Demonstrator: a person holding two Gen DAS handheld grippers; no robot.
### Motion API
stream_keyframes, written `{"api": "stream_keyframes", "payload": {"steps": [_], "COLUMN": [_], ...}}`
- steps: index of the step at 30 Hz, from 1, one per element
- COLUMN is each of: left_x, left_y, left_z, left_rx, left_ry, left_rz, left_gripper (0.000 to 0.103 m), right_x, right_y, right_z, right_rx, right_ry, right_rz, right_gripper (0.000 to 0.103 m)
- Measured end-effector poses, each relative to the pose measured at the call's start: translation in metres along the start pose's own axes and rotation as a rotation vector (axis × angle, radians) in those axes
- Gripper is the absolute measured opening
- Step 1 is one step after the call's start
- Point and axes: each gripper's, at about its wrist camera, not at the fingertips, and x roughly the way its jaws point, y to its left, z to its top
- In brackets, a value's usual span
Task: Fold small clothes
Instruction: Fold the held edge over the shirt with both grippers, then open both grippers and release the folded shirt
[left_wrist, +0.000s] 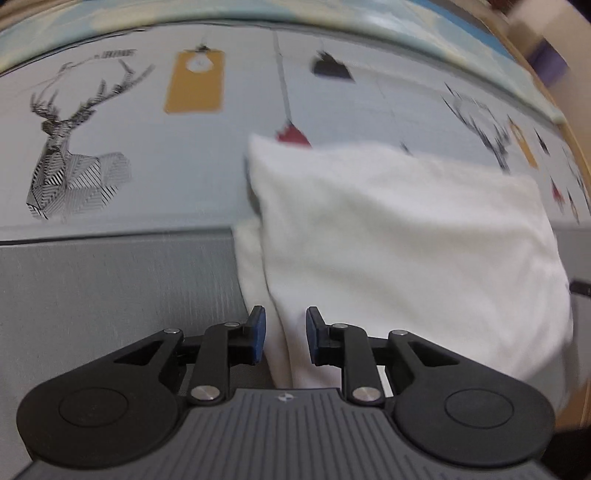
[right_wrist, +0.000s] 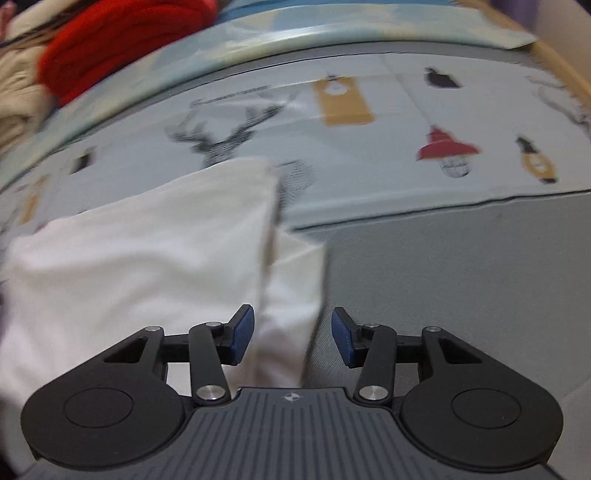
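Since the white garment (left_wrist: 399, 236) is soft, light cloth lying in folded layers, it should drape and sag wherever it is lifted, and a loose layer could slide off the one beneath. It rests on the grey table (left_wrist: 110, 288), its far part lying over the near edge of a printed cloth (left_wrist: 147, 155) with deer and lamp pictures; a narrower under-layer sticks out past the top fold on either side. The left tongs (left_wrist: 286, 334) stand slightly apart over the garment's left edge, pads clear of the fabric, gripping nothing. The right tongs (right_wrist: 291, 334) stand roughly half open over its right edge, near the table's bare grey stretch, also empty. Both views are blurred, so seams are hard to read. The best hold, I judge, is at two corners of one edge, pinching all layers together, so the cloth stays taut between the tongs and folds evenly.
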Motion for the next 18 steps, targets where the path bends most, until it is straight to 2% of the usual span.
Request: {"api": "stream_keyframes", "payload": {"steps": [1, 5, 7, 10, 13, 18], "left_x": [-0.003, -0.015, -0.024, -0.036, -0.041, -0.036], "left_y": [-0.004, -0.005, -0.004, -0.005, -0.004, -0.004], "left_z": [-0.007, -0.036, -0.053, -0.074, -0.087, -0.089], "left_rx": [0.027, 0.072, 0.089, 0.086, 0.083, 0.067], "left_ry": [0.009, 0.031, 0.034, 0.03, 0.024, 0.026], "left_rz": [-0.004, -0.019, -0.035, -0.056, -0.061, -0.065], "left_gripper": [0.025, 0.023, 0.01, 0.01, 0.01, 0.012], "right_x": [-0.003, -0.012, -0.015, -0.017, -0.018, -0.018], "right_y": [0.003, 0.016, 0.017, 0.019, 0.019, 0.019], "right_z": [-0.008, -0.038, -0.05, -0.061, -0.065, -0.067], "right_rx": [-0.037, -0.204, -0.227, -0.264, -0.276, -0.291], "right_ry": [0.021, 0.072, 0.089, 0.096, 0.09, 0.085], "right_rz": [0.033, 0.058, 0.071, 0.08, 0.079, 0.067], "right_gripper": [0.048, 0.048, 0.041, 0.031, 0.031, 0.031]}}
